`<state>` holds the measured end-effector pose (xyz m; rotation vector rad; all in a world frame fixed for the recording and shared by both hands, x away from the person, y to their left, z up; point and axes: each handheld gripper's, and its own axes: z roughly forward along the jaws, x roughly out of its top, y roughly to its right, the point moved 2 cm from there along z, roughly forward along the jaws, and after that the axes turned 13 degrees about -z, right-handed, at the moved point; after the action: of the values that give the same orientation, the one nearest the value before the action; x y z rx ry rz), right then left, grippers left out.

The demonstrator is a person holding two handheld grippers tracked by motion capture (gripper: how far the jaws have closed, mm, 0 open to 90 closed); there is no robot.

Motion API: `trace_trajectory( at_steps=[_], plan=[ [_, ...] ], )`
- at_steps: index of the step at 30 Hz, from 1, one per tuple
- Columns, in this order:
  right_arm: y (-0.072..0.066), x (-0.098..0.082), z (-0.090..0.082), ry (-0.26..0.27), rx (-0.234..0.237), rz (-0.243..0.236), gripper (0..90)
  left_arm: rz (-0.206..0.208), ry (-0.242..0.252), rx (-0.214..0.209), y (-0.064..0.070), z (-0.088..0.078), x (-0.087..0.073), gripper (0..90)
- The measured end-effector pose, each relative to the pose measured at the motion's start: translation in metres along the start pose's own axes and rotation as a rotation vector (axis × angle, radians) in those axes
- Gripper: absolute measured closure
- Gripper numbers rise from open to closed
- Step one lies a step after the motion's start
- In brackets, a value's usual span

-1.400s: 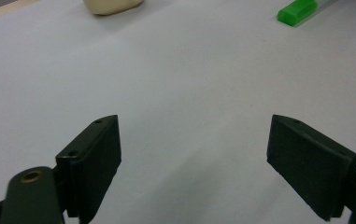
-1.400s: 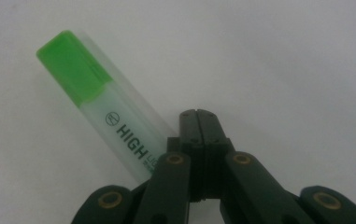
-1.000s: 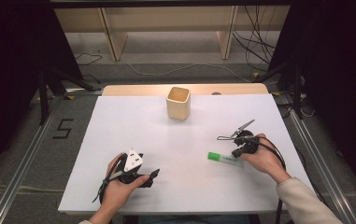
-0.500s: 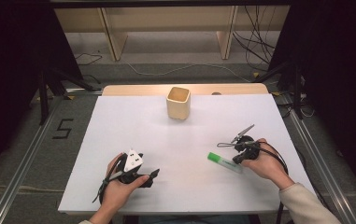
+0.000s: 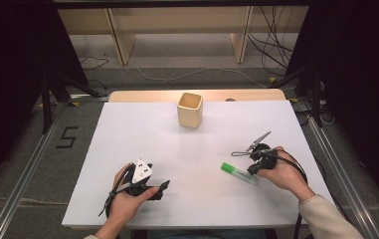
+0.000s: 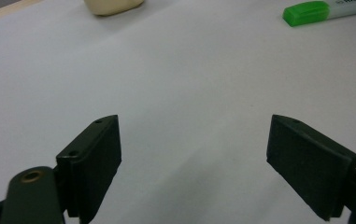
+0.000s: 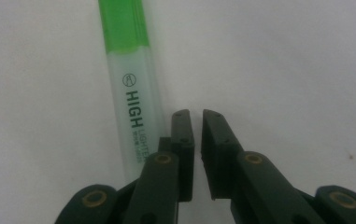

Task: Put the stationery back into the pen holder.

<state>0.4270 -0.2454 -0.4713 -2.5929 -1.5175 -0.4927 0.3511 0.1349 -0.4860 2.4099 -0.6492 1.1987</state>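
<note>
A green-capped highlighter (image 5: 239, 173) lies flat on the white table (image 5: 197, 149), right of centre. My right gripper (image 5: 253, 168) hangs just over its white barrel end. In the right gripper view the highlighter (image 7: 131, 93) lies just left of the right gripper (image 7: 195, 121), whose jaws stand nearly together with nothing between them. My left gripper (image 5: 163, 187) rests near the front left, open, pointing right. In the left gripper view the left gripper (image 6: 194, 140) has only bare table between its jaws, with the highlighter (image 6: 306, 12) far off at the upper right.
A cream square cup (image 5: 190, 109) stands upright at the back middle of the table, its base visible as the cup (image 6: 112, 5) in the left gripper view. A wooden strip (image 5: 142, 95) runs along the table's far edge. Cables lie on the floor behind.
My right hand has shifted slightly toward the table's front, staying by the highlighter's barrel end. The highlighter has barely moved. The left hand has stayed where it was.
</note>
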Motion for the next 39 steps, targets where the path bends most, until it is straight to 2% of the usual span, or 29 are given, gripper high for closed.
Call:
trace_trajectory(
  at_steps=[2,3,4,5,7,10,11,12,13,14,15,18,27,39],
  plan=[
    [0.002,0.001,-0.004,-0.008,-0.006,-0.016,79.7,0.000,0.001,-0.001,0.000,0.000,0.000,17.7],
    [0.004,0.003,-0.007,-0.008,-0.007,-0.041,76.2,0.000,0.000,-0.001,0.000,0.000,0.000,17.7],
    [0.004,0.003,-0.007,-0.008,-0.007,-0.041,76.2,0.001,-0.001,0.000,0.000,0.000,0.000,17.7],
    [0.005,0.005,-0.010,-0.028,-0.002,-0.081,71.2,0.003,-0.002,-0.001,0.000,0.000,0.000,17.7],
    [0.005,0.007,-0.013,-0.039,0.003,-0.118,66.5,0.002,-0.001,-0.001,0.000,0.000,0.000,17.7],
    [0.006,0.011,-0.017,-0.049,0.031,-0.157,58.9,-0.001,-0.002,-0.002,0.001,0.001,0.000,17.7],
    [0.006,0.011,-0.017,-0.049,0.031,-0.157,58.9,-0.001,-0.002,-0.002,0.001,0.001,0.000,17.7],
    [0.007,0.013,-0.018,-0.063,0.060,-0.192,55.3,0.000,-0.002,-0.003,0.001,0.001,0.000,17.7],
    [0.007,0.013,-0.018,-0.063,0.060,-0.192,55.3,0.000,-0.002,-0.003,0.001,0.001,0.000,17.8],
    [0.006,0.015,-0.017,-0.081,0.104,-0.229,53.9,0.000,-0.002,-0.002,0.001,0.001,0.000,17.8],
    [0.006,0.015,-0.017,-0.081,0.104,-0.229,53.9,0.001,-0.002,-0.002,0.000,0.001,0.000,17.8],
    [0.006,0.020,-0.014,-0.108,0.144,-0.267,53.4,0.004,-0.002,0.000,0.000,0.001,0.000,17.8],
    [-0.003,0.040,-0.002,-0.200,0.158,-0.310,56.0,0.002,-0.001,-0.003,0.000,0.000,0.000,17.8],
    [-0.009,0.049,0.008,-0.247,0.155,-0.314,56.2,0.003,0.000,-0.005,0.000,0.001,0.000,17.9]
  ],
)
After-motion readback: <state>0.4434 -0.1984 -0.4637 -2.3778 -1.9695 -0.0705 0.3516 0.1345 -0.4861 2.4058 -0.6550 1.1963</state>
